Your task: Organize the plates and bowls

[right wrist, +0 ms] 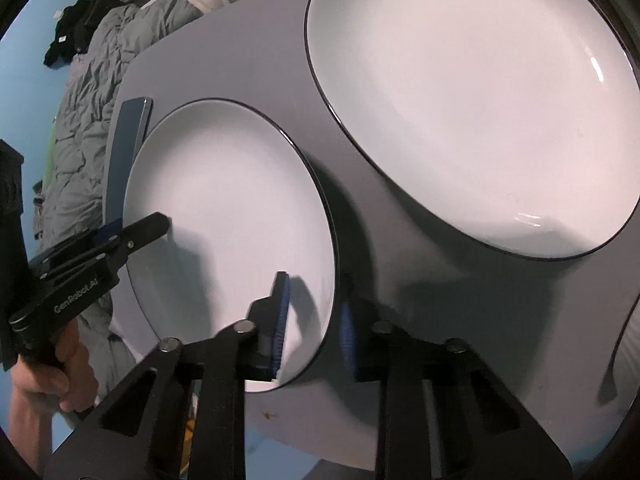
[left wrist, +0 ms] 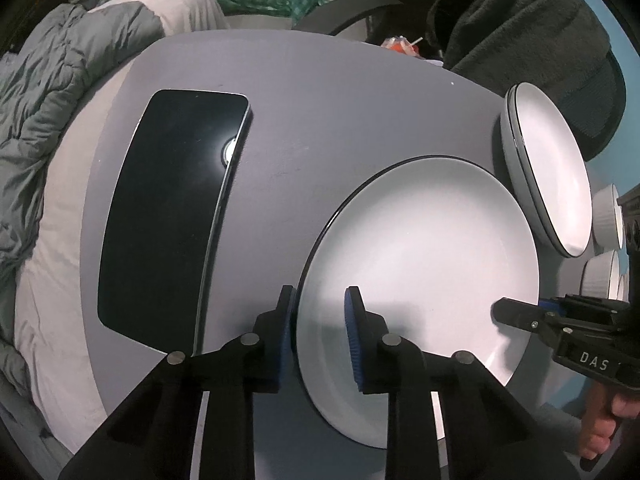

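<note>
A white plate with a dark rim lies on the round grey table. My left gripper straddles its left rim, one blue pad outside the edge and the other on the plate's face, pinching it. My right gripper clamps the opposite rim the same way; its tip shows in the left wrist view as the right gripper. A second, larger white plate sits just beyond. Two ribbed white bowls stand past that plate at the right edge.
A dark phone lies flat on the table left of the held plate. Grey bedding borders the table's left side. Dark clothing hangs over a chair behind. A person's hand holds the left gripper's handle.
</note>
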The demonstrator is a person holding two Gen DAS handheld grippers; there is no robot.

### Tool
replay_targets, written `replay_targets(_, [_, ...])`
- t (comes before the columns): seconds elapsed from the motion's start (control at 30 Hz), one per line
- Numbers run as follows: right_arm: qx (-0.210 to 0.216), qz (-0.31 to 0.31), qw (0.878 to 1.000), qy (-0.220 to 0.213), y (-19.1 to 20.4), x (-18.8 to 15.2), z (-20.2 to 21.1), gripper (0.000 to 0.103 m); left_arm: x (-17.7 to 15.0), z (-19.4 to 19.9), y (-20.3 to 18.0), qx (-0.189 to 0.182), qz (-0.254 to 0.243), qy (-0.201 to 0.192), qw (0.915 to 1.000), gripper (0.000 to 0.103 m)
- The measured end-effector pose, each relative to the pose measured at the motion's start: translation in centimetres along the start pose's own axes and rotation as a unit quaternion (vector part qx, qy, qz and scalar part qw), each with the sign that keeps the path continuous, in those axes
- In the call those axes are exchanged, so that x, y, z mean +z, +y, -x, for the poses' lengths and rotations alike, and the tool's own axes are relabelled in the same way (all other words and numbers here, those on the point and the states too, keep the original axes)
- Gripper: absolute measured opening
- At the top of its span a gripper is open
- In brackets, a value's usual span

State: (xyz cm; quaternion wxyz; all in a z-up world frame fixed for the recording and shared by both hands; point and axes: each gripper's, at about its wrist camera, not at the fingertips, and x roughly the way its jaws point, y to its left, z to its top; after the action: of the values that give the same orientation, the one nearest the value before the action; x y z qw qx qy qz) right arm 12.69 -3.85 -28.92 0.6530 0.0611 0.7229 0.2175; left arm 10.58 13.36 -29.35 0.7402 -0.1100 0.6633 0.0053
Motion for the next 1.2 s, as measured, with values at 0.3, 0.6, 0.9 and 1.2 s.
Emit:
replay_targets(0.3, [-0.021, 0.017, 1.000, 0.001, -0.3, -0.8, 0.4, 0.015, -2.1, -0.1, -1.0, 0.006, -0.003, 0.013, 0.9999, 0.023])
replay_targets(0.6, [-0.031, 0.025, 0.999, 0.010, -1.9, -2.4, 1.0, 0.015, -5.1, -0.5, -3.7, 0.013, -0.003, 0.032, 0.9994, 0.023])
replay_targets(0.9, [-0.042, 0.031, 0.999, 0.012, -5.2, -4.5, 2.5, 0.016, -9.0, -0.4, -8.0, 0.016, -0.003, 0.037, 0.9992, 0.023])
replay_targets(1.2, [-0.048, 0.008, 0.999, 0.004, -9.2, -6.1, 4.3, 0.016, -10.9, -1.0, -12.1, 0.015, -0.027, 0.041, 0.9987, 0.023])
